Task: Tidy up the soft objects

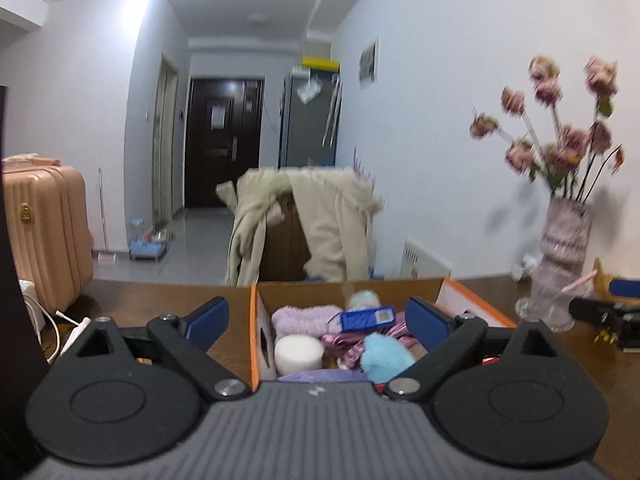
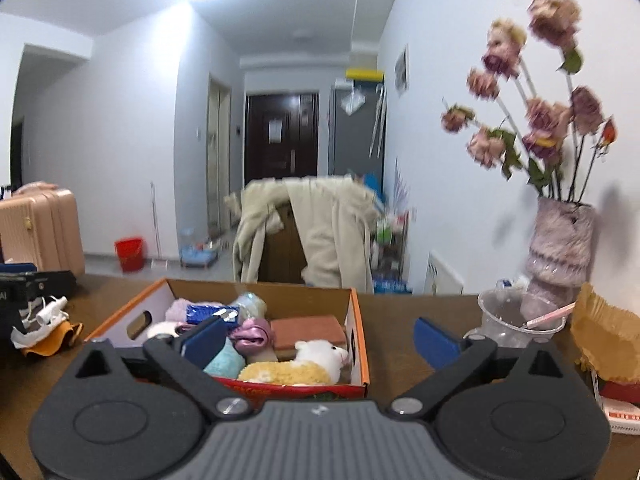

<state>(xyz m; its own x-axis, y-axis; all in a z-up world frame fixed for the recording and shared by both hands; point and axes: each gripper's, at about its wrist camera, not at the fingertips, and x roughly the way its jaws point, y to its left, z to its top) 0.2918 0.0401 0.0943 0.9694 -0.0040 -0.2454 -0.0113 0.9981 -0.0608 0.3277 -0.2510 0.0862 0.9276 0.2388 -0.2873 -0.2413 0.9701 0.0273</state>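
Both the left gripper [image 1: 318,314] and right gripper [image 2: 320,338] are hovering with jaws released and empty. The soft objects are lying packed in the orange-rimmed cardboard box [image 2: 357,320] on the brown wooden surface [image 2: 400,320]. Advisably, the person is lowering squarely onto one item, such as the white-and-yellow plush lamb [image 2: 304,364], before clenching.

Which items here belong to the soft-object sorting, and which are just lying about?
Job: orange-edged cardboard box, white-and-yellow plush lamb, light-blue fluffy toy, lilac knitted cloth.
Lying about: dried pink roses in vase, clear plastic cup, pink suitcase.
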